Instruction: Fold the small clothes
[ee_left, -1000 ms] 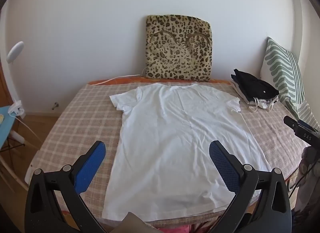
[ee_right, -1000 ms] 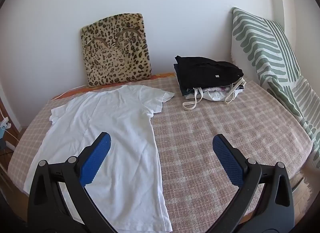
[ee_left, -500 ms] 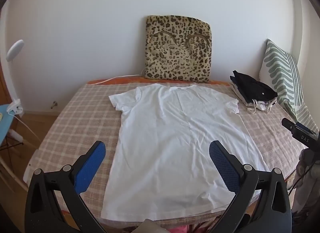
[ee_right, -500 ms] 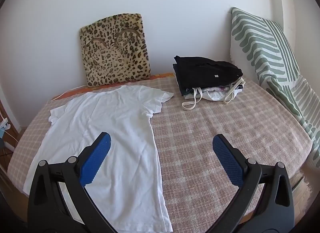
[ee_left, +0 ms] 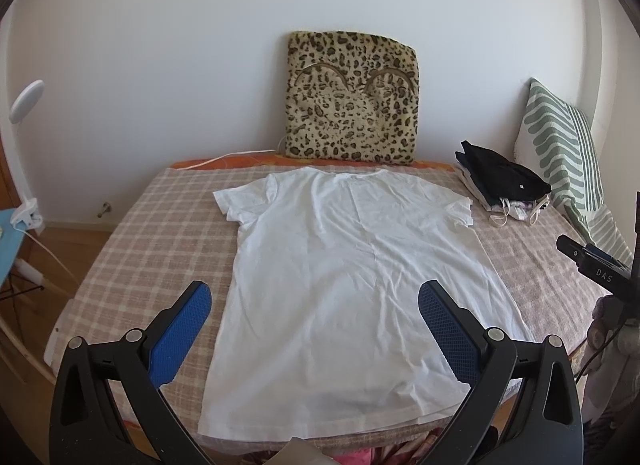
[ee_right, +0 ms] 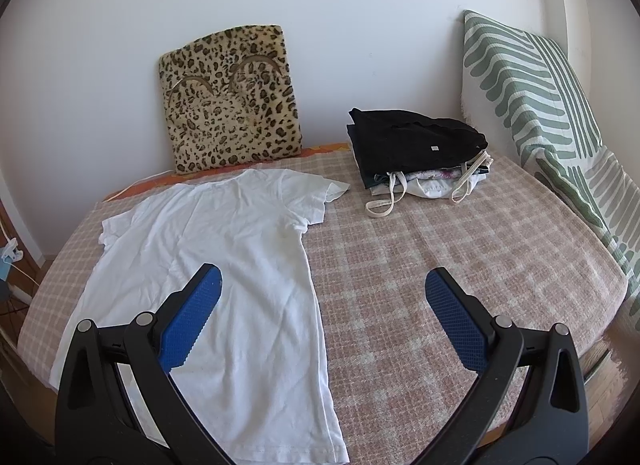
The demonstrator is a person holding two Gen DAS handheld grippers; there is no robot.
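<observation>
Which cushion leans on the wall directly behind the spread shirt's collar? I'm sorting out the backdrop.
The leopard-print cushion, spotted tan and black; the green-striped pillow stands off at the right, beyond the folded pile.

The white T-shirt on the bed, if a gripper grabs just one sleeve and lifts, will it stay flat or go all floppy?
Probably floppy: the white T-shirt lies thin and wrinkled, hugging the checked bedcover, so it has no stiffness. It looks light, so lifting should be easy. Pushed, it would likely bunch up rather than slide.
</observation>
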